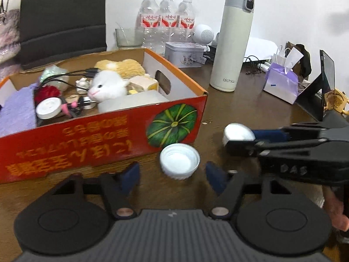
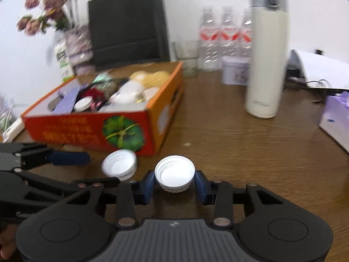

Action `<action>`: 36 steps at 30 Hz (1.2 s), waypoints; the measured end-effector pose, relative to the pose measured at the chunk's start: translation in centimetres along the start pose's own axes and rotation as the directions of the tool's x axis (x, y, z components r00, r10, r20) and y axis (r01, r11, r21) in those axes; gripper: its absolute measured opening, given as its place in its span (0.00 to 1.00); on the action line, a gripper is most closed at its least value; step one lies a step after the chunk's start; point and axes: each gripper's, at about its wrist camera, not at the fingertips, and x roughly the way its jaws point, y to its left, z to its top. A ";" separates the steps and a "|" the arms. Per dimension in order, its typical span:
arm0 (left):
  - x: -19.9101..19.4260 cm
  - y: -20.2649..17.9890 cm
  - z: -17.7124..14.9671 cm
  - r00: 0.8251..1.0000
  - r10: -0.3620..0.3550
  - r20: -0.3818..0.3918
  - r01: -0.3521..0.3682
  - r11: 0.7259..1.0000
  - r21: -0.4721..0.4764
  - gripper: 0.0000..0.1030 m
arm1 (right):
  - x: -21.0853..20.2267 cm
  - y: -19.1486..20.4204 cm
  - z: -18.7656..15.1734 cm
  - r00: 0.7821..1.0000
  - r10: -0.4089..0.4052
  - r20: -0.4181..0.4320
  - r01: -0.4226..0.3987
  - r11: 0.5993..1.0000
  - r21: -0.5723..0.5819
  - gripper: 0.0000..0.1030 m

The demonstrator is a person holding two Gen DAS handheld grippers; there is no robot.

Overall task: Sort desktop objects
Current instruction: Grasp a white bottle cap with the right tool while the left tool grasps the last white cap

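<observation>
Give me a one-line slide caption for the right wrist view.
Right gripper shut on a white cap; second white cap on the table beside the red box.

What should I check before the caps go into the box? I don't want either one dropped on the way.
1. Right gripper grip: fingers closed on the sides of the held cap: ok.
2. Left gripper on the second cap: fingers open either side, not closed yet: not ok.
3. Second cap resting flat on the table, open side up: ok.
4. Room in the cardboard box: crowded with the plush cat and other items: cannot tell.
5. The two grippers sit close together: collision clearance cannot tell.
</observation>
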 end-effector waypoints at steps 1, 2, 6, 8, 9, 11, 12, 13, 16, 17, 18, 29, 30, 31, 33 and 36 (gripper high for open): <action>0.2 -0.3 0.1 1.000 0.004 0.010 -0.004 1.000 0.009 0.44 | -0.3 -0.5 0.1 1.000 -0.007 0.017 0.006 1.000 0.019 0.37; 0.3 -0.5 0.1 1.000 -0.002 0.014 0.001 1.000 0.017 0.40 | -0.6 -0.8 0.0 0.999 -0.007 0.033 0.006 0.999 0.039 0.37; -0.3 -0.5 -0.9 0.998 -0.048 0.047 0.049 0.999 -0.017 0.39 | -1.2 -0.6 -0.2 0.997 -0.029 0.076 0.025 0.999 0.043 0.37; -1.7 -0.4 -1.4 0.998 -0.036 0.054 0.038 0.999 -0.037 0.39 | -1.0 -0.1 -0.3 0.997 -0.033 0.074 0.032 0.999 0.012 0.37; -2.6 -0.3 -1.6 0.997 -0.024 0.075 0.028 0.999 -0.042 0.39 | -0.9 0.4 -0.4 0.997 -0.033 0.070 0.034 0.999 -0.009 0.37; -4.9 -0.1 -2.3 0.992 0.006 0.123 -0.001 0.999 -0.044 0.39 | -0.9 1.1 -0.5 0.996 -0.040 0.075 0.044 0.998 -0.047 0.37; -6.2 0.2 -2.8 0.990 0.027 0.141 -0.020 0.998 -0.052 0.39 | -1.0 1.5 -0.5 0.996 -0.044 0.083 0.049 0.996 -0.068 0.37; -7.2 0.6 -3.2 0.987 0.045 0.153 -0.036 0.997 -0.062 0.39 | -1.1 1.9 -0.6 0.995 -0.044 0.091 0.052 0.995 -0.083 0.37; -10.2 2.1 -4.3 0.980 0.105 0.167 -0.090 0.992 -0.092 0.39 | -1.2 2.5 -0.8 0.995 -0.023 0.100 0.034 0.994 -0.109 0.37; -11.0 2.6 -4.6 0.978 0.129 0.164 -0.113 0.988 -0.103 0.39 | -1.2 2.7 -0.9 0.995 -0.014 0.098 0.025 0.993 -0.114 0.37; -11.7 3.2 -4.9 0.974 0.156 0.161 -0.138 0.984 -0.116 0.39 | -1.3 3.1 -1.0 0.995 -0.005 0.097 0.016 0.993 -0.114 0.37; -17.0 5.8 -8.0 0.963 0.220 0.157 -0.201 0.971 -0.128 0.39 | -7.1 11.1 -4.7 0.981 0.166 0.096 -0.161 0.985 -0.059 0.37; -17.5 5.7 -8.3 0.962 0.219 0.162 -0.199 0.971 -0.131 0.39 | -7.4 11.8 -5.0 0.981 0.170 0.091 -0.163 0.984 -0.077 0.37; -18.1 5.5 -8.7 0.961 0.221 0.168 -0.199 0.971 -0.134 0.39 | -7.8 12.6 -5.3 0.982 0.169 0.086 -0.160 0.982 -0.099 0.37; -18.8 5.4 -9.3 0.959 0.225 0.173 -0.203 0.970 -0.136 0.39 | -8.7 13.6 -5.6 0.982 0.169 0.083 -0.158 0.979 -0.130 0.37; -20.0 5.4 -9.9 0.955 0.235 0.182 -0.207 0.965 -0.162 0.39 | -10.3 14.4 -5.8 0.980 0.177 0.091 -0.164 0.977 -0.138 0.37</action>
